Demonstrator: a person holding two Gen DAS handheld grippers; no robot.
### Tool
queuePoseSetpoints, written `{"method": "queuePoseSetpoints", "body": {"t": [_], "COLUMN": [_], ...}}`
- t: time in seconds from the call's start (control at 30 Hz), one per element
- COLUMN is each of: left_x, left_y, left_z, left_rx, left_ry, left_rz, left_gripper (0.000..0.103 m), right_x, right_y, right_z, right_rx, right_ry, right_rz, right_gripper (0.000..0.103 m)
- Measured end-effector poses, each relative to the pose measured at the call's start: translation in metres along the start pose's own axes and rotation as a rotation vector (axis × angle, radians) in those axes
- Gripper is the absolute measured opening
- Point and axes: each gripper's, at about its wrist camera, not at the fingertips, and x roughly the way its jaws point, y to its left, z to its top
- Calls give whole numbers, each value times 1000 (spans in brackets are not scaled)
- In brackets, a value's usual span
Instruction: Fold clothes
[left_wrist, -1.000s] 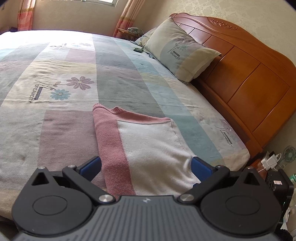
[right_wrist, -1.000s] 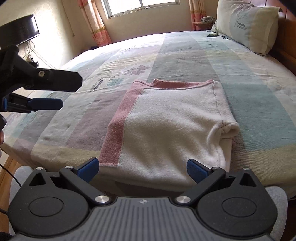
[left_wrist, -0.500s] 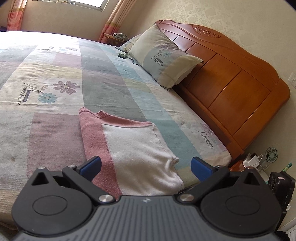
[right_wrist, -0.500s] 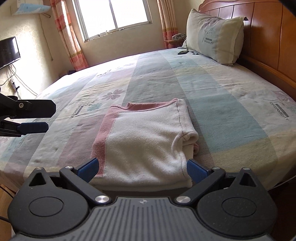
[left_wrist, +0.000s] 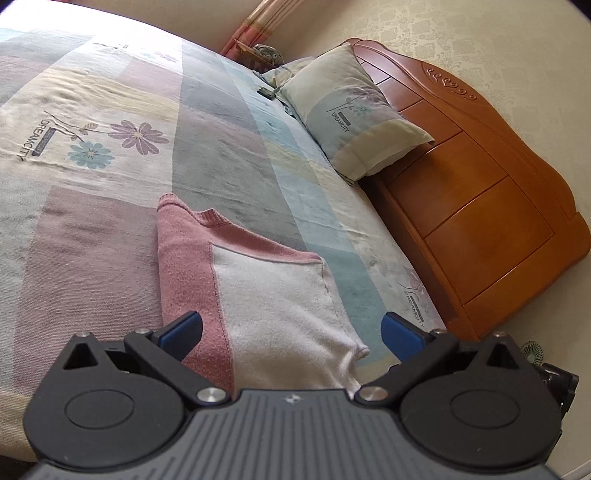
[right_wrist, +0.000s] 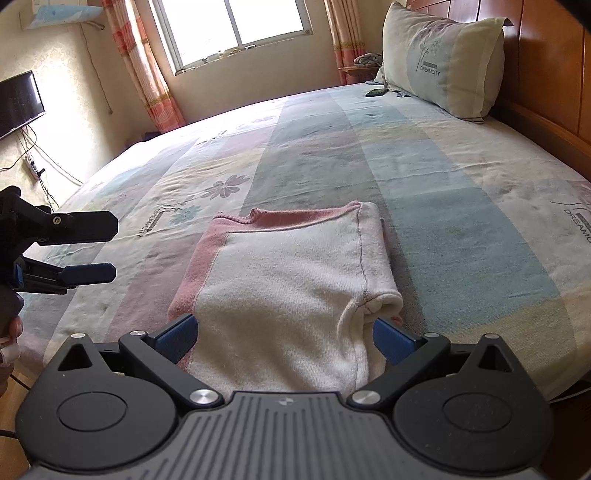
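Observation:
A pink and white knitted garment (left_wrist: 266, 295) (right_wrist: 291, 280) lies folded into a rectangle near the front edge of the bed. My left gripper (left_wrist: 291, 332) is open above its near end, holding nothing. In the right wrist view the left gripper (right_wrist: 88, 251) shows at the left, its fingers apart and off the cloth. My right gripper (right_wrist: 284, 338) hovers open over the garment's near edge, with nothing between its fingers.
The bed (left_wrist: 92, 229) has a patchwork cover. A pillow (left_wrist: 354, 114) leans on the wooden headboard (left_wrist: 480, 192), with a small dark device (right_wrist: 376, 92) beside it. Window, curtains and wall television (right_wrist: 18, 103) stand beyond. A small fan (left_wrist: 532, 352) sits by the bed.
Both grippers have drawn back and lifted away from the garment. The left view has tilted and swung toward the headboard. The garment has stayed still.

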Motion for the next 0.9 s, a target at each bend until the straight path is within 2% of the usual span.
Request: {"method": "queuePoseSetpoints", "body": {"t": [0.17,0.3,0.37,0.47,0.53,0.63,0.77,0.9], "left_x": [25,47,59,78,76,65,54,55], "left_y": [2,7,12,24,30,37,50,69], "left_z": [12,16,15,9,7,10,20,21], "left_rx": [-27,-46,-60,-83,-94,-110,-143,-212], "left_ry": [21,50,78,140,133,99,58,69], "left_rz": [-22,-42,-28,51,35,1,-4,-12], "left_gripper": [102,102,102,102,102,102,102,102], "right_x": [23,45,57,70,74,65,56,67], "right_y": [-10,-17,-22,-33,-41,-55,-80,-113], "right_z": [20,28,28,23,21,24,36,39], "right_rx": [8,11,17,32,48,103,185,322], "right_ry": [-10,18,42,78,88,75,40,82], "right_rz": [50,78,82,51,48,109,119,157], "right_gripper": [103,103,103,103,103,103,103,103]}}
